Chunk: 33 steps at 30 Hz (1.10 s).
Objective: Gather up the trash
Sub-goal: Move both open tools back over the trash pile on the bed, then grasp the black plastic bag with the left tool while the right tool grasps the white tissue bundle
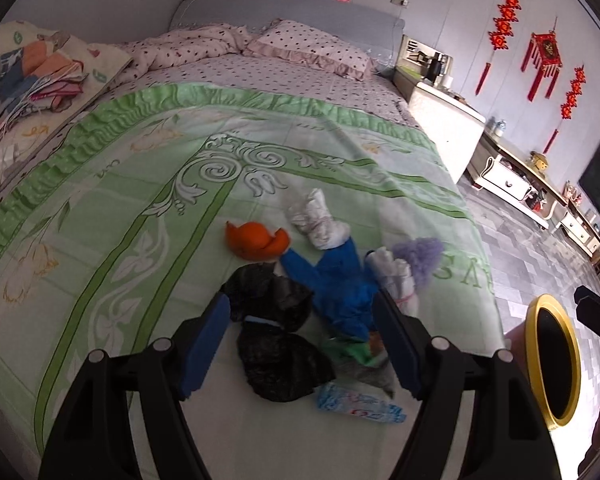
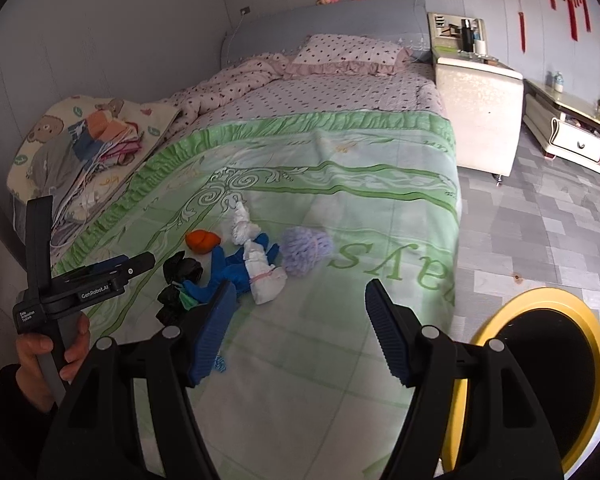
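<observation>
A pile of trash lies on the green bedspread [image 1: 140,184]: a black plastic bag [image 1: 276,332], a blue glove [image 1: 332,284], orange peel [image 1: 256,240], crumpled white tissue [image 1: 318,218], a tied white wad [image 1: 392,276], a purple fluffy piece [image 1: 418,256] and a blue-white wrapper [image 1: 360,402]. My left gripper [image 1: 300,298] is open just above the black bag, its pads clear of it. My right gripper [image 2: 302,286] is open over bare bedspread, right of the white wad [image 2: 264,276] and the blue glove [image 2: 236,268]. A hand [image 2: 52,352] holds the left gripper [image 2: 140,262].
A bin with a yellow rim [image 2: 540,296] and black liner stands on the floor by the bed's near right corner. Folded bedding [image 1: 40,76] lies at the left of the bed, pillows at the head. A white bedside cabinet [image 2: 480,112] stands on the right.
</observation>
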Available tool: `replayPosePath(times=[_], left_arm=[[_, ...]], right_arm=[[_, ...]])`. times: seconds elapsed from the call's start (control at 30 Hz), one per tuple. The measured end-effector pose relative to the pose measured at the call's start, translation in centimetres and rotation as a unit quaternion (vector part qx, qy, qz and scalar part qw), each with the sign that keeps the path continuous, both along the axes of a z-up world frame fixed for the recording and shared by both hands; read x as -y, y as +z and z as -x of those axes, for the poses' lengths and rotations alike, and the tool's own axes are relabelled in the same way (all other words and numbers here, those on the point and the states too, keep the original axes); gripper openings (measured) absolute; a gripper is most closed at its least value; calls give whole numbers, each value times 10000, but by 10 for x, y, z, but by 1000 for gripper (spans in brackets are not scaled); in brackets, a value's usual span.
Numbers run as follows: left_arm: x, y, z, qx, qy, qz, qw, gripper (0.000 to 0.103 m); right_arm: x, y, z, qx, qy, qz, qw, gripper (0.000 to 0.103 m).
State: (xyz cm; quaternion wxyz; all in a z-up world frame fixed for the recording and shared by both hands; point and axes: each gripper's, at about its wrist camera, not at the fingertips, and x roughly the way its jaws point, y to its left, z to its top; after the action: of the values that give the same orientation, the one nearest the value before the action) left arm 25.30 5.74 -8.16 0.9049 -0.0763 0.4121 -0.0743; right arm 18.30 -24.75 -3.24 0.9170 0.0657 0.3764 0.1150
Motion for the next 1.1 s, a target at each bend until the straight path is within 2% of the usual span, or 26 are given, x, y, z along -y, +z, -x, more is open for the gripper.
replayPosePath(times=[0.4,0.53,0.7,1.0,1.1], left_arm=[[-26,-47,-21,-415,248,131,9987,70],[-27,-63,-29,-553,250,148,9980,70],[-29,-78,-36,-703,270,273,9968,70],[-19,-92,-44,-753,126,248,9968,67],[-14,-93,-46,-750,26,203,9970,59]], right_arm=[[-55,-56,-49,-364,569,178,9976,64],[-69,-76,-67,-538,756,201,9955,56],[-84,-93,-89,-604,922,292,9935,54],[-94,-117,-129,-861,1062,189,9904,40],[-92,-126,-140,-944,1037,97,9901,38]])
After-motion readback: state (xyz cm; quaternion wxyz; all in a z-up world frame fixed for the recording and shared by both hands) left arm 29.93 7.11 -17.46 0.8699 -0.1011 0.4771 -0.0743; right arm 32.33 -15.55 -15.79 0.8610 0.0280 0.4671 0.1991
